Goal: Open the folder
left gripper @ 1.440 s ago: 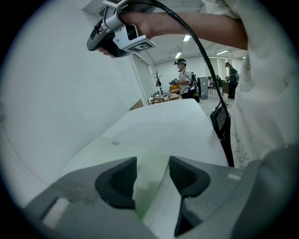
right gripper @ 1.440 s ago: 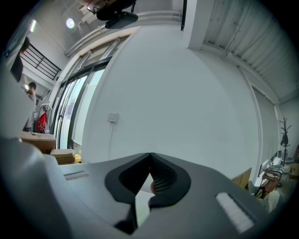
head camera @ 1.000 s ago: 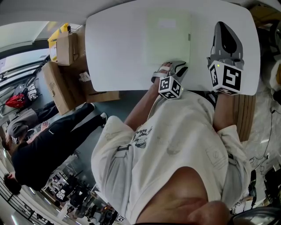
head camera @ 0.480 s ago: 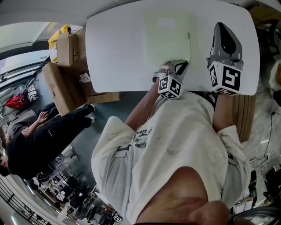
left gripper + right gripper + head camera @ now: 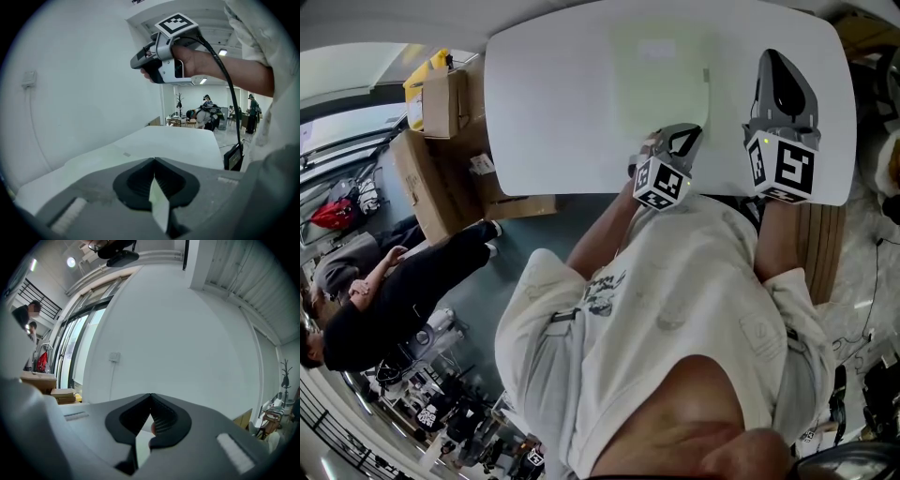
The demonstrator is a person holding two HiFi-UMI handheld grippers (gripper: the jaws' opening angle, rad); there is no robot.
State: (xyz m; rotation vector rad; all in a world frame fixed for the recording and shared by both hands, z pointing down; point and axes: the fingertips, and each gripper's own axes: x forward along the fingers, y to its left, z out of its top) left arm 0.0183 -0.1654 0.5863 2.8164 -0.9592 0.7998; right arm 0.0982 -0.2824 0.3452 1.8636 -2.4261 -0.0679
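A pale green folder (image 5: 661, 80) lies flat on the white table (image 5: 553, 112). At its near edge my left gripper (image 5: 680, 137) is shut on the cover, holding that edge a little off the table. In the left gripper view (image 5: 153, 161) a strip of the green cover (image 5: 158, 202) shows pinched between the pads, and the rest of the folder (image 5: 105, 157) stretches ahead. My right gripper (image 5: 778, 58) hovers over the table's right side, away from the folder. Its jaws meet with nothing between them in the right gripper view (image 5: 150, 397). It also shows held level in the left gripper view (image 5: 137, 61).
Cardboard boxes (image 5: 441, 108) are stacked off the table's left side. People (image 5: 384, 309) stand on the floor to the left. A wooden board (image 5: 825, 248) sits by the table's near right corner. A wall socket (image 5: 114, 356) is on the white wall ahead.
My left gripper has closed on the folder's near edge, rolled a little and risen slightly with it. The right gripper has stayed put. The people on the left have shifted.
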